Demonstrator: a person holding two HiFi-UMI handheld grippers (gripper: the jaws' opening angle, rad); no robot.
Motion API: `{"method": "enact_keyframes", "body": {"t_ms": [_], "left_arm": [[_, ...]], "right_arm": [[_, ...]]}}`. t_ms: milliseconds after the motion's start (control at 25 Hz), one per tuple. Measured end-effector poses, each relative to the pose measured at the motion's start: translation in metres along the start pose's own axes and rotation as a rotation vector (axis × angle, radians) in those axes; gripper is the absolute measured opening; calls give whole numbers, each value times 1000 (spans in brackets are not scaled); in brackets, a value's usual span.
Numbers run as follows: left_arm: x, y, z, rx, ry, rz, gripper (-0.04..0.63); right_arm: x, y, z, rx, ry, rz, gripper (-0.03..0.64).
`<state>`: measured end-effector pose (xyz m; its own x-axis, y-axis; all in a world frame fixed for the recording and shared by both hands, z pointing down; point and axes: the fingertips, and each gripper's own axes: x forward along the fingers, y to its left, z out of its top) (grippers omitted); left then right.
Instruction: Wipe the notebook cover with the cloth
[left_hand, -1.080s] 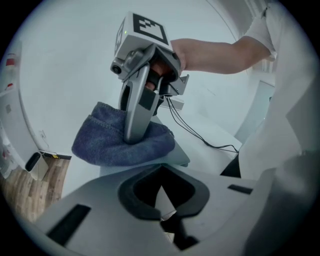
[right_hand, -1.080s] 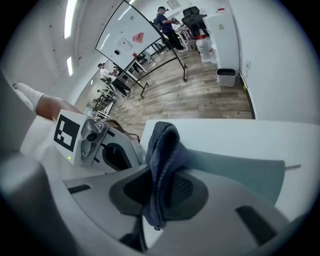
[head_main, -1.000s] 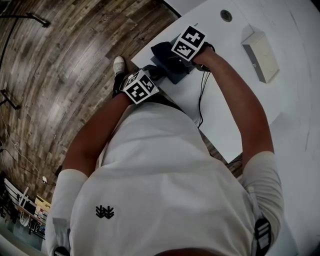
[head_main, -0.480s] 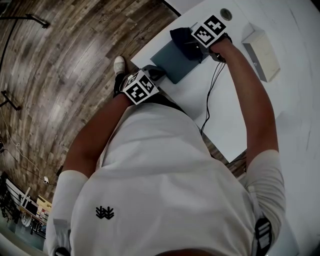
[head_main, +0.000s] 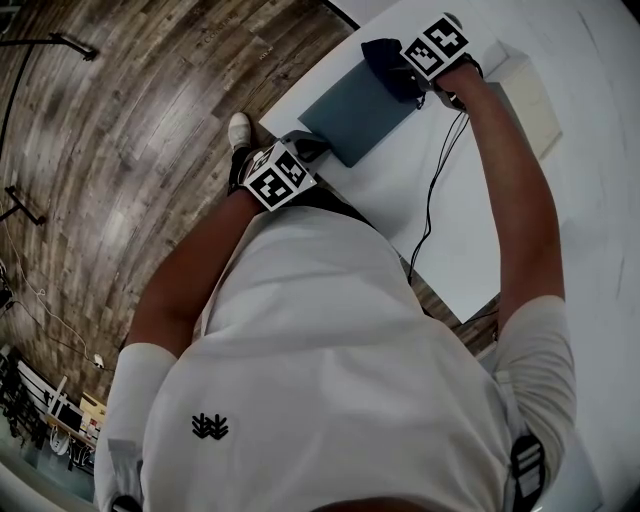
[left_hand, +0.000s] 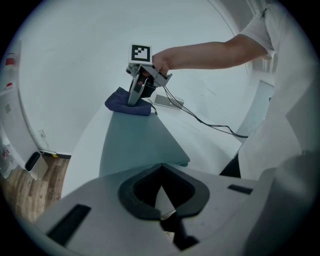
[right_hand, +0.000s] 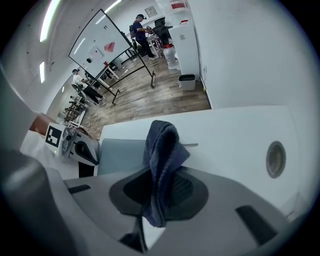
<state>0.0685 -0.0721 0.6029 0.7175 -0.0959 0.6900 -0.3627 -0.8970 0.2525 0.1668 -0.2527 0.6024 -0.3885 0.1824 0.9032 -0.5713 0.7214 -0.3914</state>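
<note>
Person stands at the near edge of a white desk (head_main: 380, 190), one tool in each hand. Teal notebook (head_main: 352, 112) lies flat, closed, near the desk's left corner. Right gripper (right_hand: 165, 175) is out at the notebook's far end, its fingers clamped tight on a dark blue cloth (head_main: 385, 62). A fold of the cloth stands up between them and the rest bunches down to the surface. From the left gripper view the bundle rests right at the cover's far edge, partly on the cover and partly on the desk beyond. Judged as one end of a wiping stroke, with most of the cover bare on the near side. Left gripper (left_hand: 162, 167) has its fingers drawn together with nothing pinched between them, tips at the notebook's near corner. Likely set there to pin the book so the cloth's drag does not slide it across the smooth top. Firm contact cannot be confirmed from here. Gripping the cloth in a wad rather than flat gives the fingers a padded mass to push, and keeps hard fingertips off the cover. A thin black cable (left_hand: 210, 122) trails from the right tool across the desk to the right of the book. A white box (head_main: 530, 95) sits farther right, well apart from the work.
</note>
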Motion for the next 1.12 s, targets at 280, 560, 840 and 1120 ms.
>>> {"method": "enact_keyframes", "body": {"t_ms": [280, 560, 840, 1120], "left_arm": [[-4, -1, -2, -2, -1, -8, 6], [-4, -1, -5, -10, 9, -22, 6], [0, 0, -16, -4, 34, -50, 6], [-8, -7, -23, -38, 28, -109, 6]], "right_arm": [[-11, -17, 4, 6, -34, -93, 48], [-29, -25, 6, 20, -139, -180, 48], [-59, -5, -7, 125, -394, -202, 48], [-87, 43, -34, 176, -644, -227, 48]]}}
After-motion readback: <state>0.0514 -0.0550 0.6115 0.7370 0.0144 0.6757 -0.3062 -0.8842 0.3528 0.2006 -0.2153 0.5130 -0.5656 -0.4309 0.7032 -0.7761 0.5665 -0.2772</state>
